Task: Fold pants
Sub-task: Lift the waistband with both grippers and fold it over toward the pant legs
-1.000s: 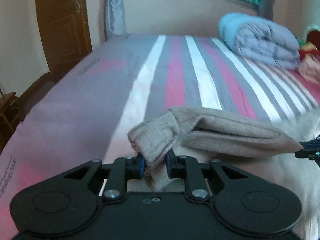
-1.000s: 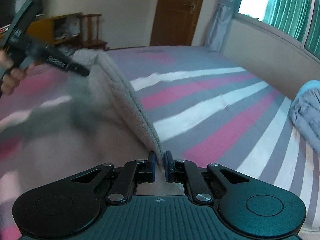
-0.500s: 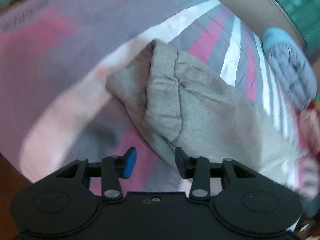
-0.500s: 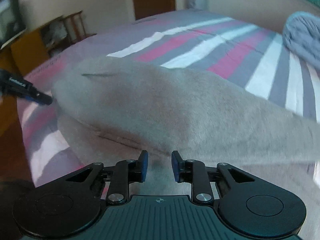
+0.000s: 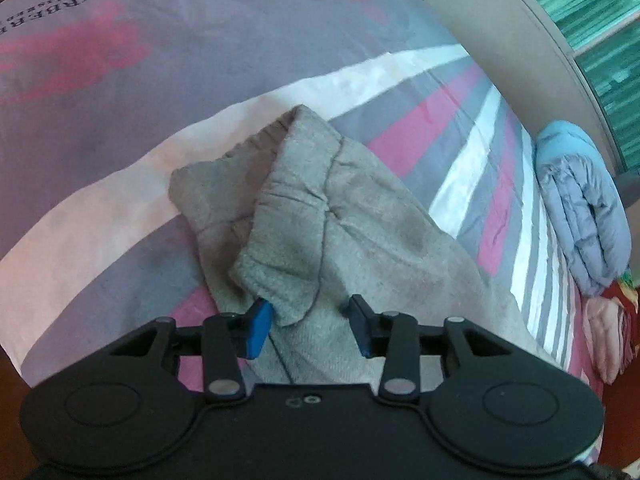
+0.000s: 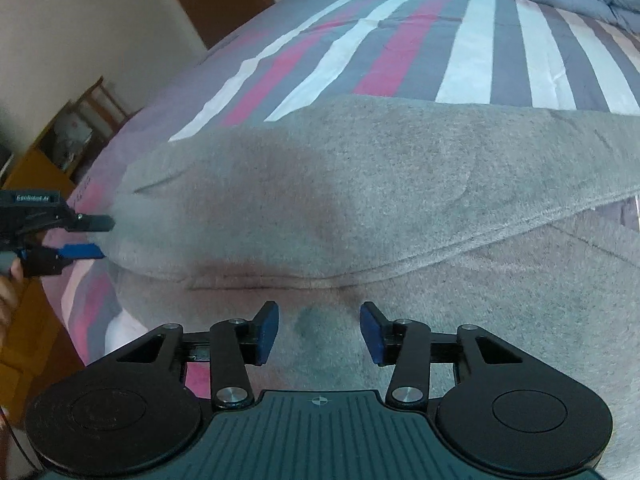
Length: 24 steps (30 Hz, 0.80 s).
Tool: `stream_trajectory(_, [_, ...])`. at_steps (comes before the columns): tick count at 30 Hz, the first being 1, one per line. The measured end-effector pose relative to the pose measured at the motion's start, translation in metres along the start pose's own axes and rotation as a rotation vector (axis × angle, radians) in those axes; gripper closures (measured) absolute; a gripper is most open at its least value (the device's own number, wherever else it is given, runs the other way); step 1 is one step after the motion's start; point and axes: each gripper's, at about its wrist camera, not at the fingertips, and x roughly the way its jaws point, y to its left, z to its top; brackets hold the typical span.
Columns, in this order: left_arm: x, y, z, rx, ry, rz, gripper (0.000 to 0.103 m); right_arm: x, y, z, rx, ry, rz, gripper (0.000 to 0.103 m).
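Fuzzy grey fleece pants (image 6: 360, 184) lie folded, soft-edged, on striped bedsheet (image 6: 400, 40).

Soft, dim indoor daylight falls across the striped bed (image 5: 400, 136), with a brighter teal glow from the window (image 5: 592, 12) at the upper right of the left wrist view. Colours look washed and slightly hazy. Fisheye distortion bends the bed's stripes and darkens the frame corners. In the right wrist view, the grey pants (image 6: 360, 184) show a faint dark shadow patch near the middle, and the left claw (image 6: 96, 240) at the frame edge is slightly blurred.
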Motion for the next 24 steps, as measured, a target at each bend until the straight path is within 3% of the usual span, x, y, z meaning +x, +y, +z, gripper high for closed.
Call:
stream_trajectory(1, [-0.001, 0.0, -0.001, 0.004, -0.02, 0.012, 0.083, 0.001, -0.004, 0.001, 0.034, 0.002, 0.013, 0.057])
stream_trajectory(4, [-0.001, -0.002, -0.005, 0.028, -0.061, 0.041, 0.088, 0.004, -0.02, 0.0, 0.167, 0.013, 0.067, 0.057])
stream_trajectory(13, [-0.007, 0.003, -0.004, 0.046, -0.069, 0.039, 0.088, 0.012, -0.067, 0.007, 0.509, -0.066, 0.13, 0.057])
stream_trajectory(16, [-0.007, 0.003, 0.0, 0.042, -0.069, 0.041, 0.088, 0.018, -0.072, 0.009, 0.541, -0.072, 0.101, 0.059])
stream_trajectory(17, [-0.009, 0.002, 0.002, 0.048, -0.071, 0.044, 0.088, 0.016, -0.07, 0.008, 0.544, -0.085, 0.093, 0.082])
stream_trajectory(18, [-0.01, 0.001, 0.004, 0.059, -0.077, 0.048, 0.088, 0.013, -0.066, 0.008, 0.52, -0.1, 0.09, 0.099])
stream_trajectory(24, [-0.035, 0.003, 0.028, 0.124, -0.141, 0.049, 0.09, -0.032, -0.021, 0.008, 0.327, -0.186, 0.139, 0.099])
